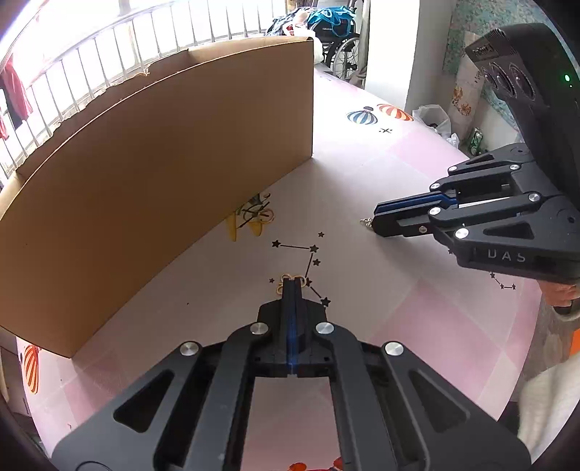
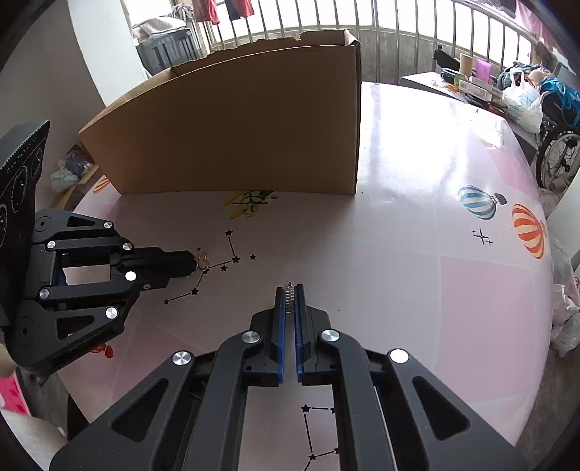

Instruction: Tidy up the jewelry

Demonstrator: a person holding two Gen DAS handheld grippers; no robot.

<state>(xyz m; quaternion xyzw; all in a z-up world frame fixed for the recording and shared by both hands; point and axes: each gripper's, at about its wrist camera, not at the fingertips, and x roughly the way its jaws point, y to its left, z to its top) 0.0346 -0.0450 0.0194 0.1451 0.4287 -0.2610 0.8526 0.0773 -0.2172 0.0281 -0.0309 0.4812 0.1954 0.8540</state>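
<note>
Left gripper: the black two-finger left gripper (image 1: pixel 291 280) points steeply down, jaws closed on a small gold-coloured wire earring (image 1: pixel 282 286), whose loops poke out at the fingertips.
Right gripper: the black right gripper (image 2: pixel 289 288), with blue ridged pads, is clamped on a small silver-coloured coiled jewelry piece (image 2: pixel 289 295); its tip sticks out past the fingertips.
Jewelry position: both pieces sit low over the middle of the counter, well apart from each other.
Counter: a glossy pale pink counter (image 2: pixel 417 224) printed with black star constellations and striped hot-air balloons.
Box: a large open brown cardboard box (image 2: pixel 239 134) stands toward the far edge of the counter, beyond both grippers.
Surroundings: a metal window railing (image 2: pixel 398 25) runs behind the box.
</note>
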